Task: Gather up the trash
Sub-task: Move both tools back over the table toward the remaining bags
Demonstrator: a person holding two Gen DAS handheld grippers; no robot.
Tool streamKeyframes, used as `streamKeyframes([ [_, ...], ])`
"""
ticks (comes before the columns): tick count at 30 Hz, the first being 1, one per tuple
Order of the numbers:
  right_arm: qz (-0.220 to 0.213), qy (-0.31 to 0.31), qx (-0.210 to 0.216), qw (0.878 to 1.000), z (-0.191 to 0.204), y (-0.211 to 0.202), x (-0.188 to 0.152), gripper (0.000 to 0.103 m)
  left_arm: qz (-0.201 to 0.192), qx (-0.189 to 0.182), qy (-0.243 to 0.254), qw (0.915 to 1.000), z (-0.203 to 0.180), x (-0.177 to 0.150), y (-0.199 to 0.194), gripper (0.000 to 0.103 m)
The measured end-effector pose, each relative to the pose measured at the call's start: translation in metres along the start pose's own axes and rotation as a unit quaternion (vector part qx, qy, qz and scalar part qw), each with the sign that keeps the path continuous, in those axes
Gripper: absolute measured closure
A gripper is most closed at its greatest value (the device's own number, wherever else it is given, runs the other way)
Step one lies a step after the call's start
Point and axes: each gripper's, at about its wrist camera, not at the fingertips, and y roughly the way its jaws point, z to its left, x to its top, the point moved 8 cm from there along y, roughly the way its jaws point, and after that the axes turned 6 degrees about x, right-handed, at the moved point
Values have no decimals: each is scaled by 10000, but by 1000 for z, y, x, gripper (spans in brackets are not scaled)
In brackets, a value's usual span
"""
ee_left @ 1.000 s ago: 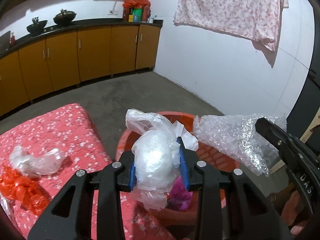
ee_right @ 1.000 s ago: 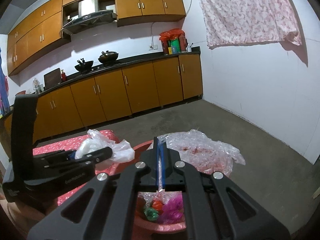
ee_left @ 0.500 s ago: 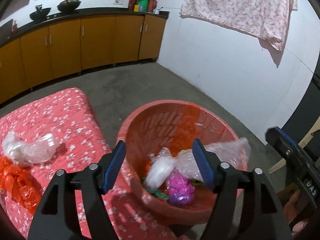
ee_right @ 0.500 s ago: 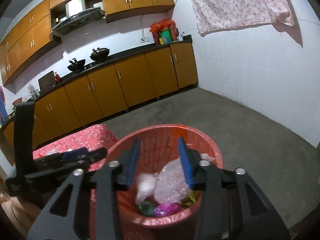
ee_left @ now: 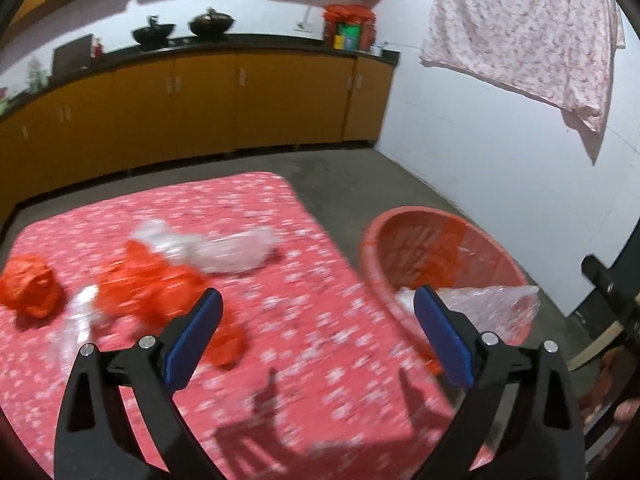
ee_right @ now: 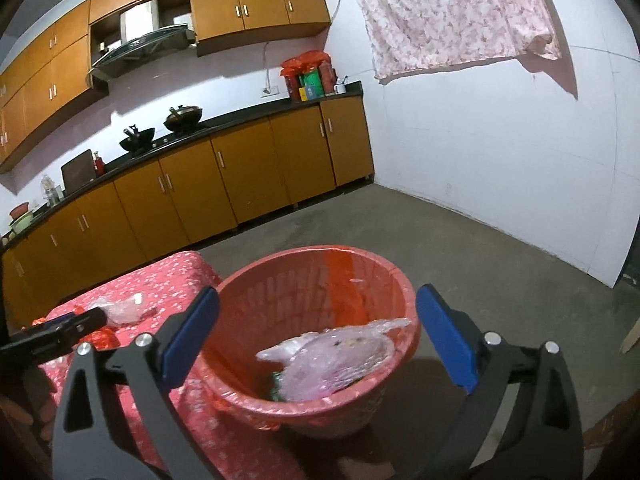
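My left gripper (ee_left: 316, 296) hangs over the red floral table (ee_left: 320, 364), its jaws opening with nothing between them. Ahead of it lie blurred orange plastic (ee_left: 148, 288), a clear plastic bag (ee_left: 224, 248), a crumpled orange ball (ee_left: 30, 290) and a small orange scrap (ee_left: 226, 344). The red basket (ee_left: 420, 211) stands to the right and holds bubble wrap (ee_left: 492, 304). My right gripper (ee_right: 318, 294) is above the basket (ee_right: 320, 249), jaws opening and empty, with the bubble wrap (ee_right: 340, 356) lying inside below them.
Orange kitchen cabinets (ee_right: 248, 176) under a black counter run along the far wall. A floral cloth (ee_right: 448, 12) hangs on the white wall at right. Grey concrete floor (ee_right: 460, 248) lies beyond the basket. My left gripper (ee_right: 68, 324) shows at the right wrist view's left edge.
Both grippers opened: the white bag and the bubble wrap dropped into the basket. My left gripper then swung left, from above the basket to over the table.
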Motion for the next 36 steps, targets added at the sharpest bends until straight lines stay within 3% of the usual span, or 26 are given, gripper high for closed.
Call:
streamKeyframes([
  [9,323,-288,592,9973,80,8,-14,4,-185,1104,-178,9936,100,-31,-44,2],
  [15,679,-630,1002,9906,144,17,-38,4,-17,1678,-473,9847,163,-51,-57,2],
  [26,1013,-1537,1346,9736,234,38,-67,4,114,1984,-837,9765,224,-75,-62,2],
  [36,1421,-1757,1608,9608,293,107,-86,4,149,2132,-844,9732,245,-76,-52,2],
])
